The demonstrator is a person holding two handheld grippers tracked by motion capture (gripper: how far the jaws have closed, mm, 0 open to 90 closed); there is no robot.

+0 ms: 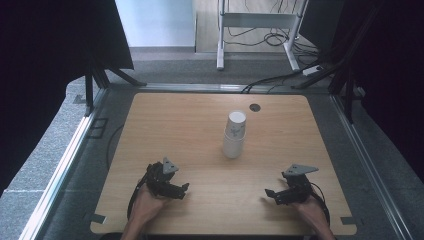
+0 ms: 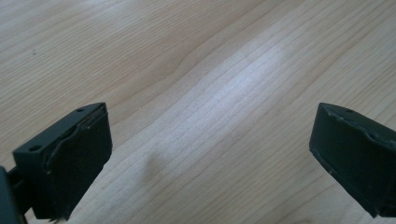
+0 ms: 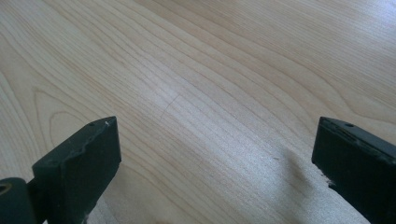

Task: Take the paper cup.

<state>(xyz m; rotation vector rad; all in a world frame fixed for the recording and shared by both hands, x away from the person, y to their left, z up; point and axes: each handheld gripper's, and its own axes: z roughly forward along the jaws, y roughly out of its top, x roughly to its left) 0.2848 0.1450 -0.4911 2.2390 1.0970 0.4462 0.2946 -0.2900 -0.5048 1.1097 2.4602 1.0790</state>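
on the wooden table (image 1: 165, 130), which is taking up most of the high view, a stack of white paper cups (image 1: 234, 134) is standing upright near the centre, slightly toward the far edge, with its open mouth facing up. a small dark round grommet (image 1: 255, 107) is sitting in the tabletop just beyond the stack, close to the far edge. near the front edge, the left gripper (image 1: 181, 190) is resting low over the wood at the left, held in a hand (image 1: 146, 206) coming in from the bottom, and its jaws are standing wide apart with nothing between them; the left gripper view is showing bare wood grain between the two black pads (image 2: 77, 163). the right gripper (image 1: 270, 194) is sitting at the right front, held in the other hand (image 1: 312, 212), its jaws likewise spread wide and gripping nothing, with bare tabletop lying between its pads (image 3: 81, 168) in the right gripper view. both grippers are pointing inward toward each other and are lying well apart from the cup stack, which is standing between them and farther back.
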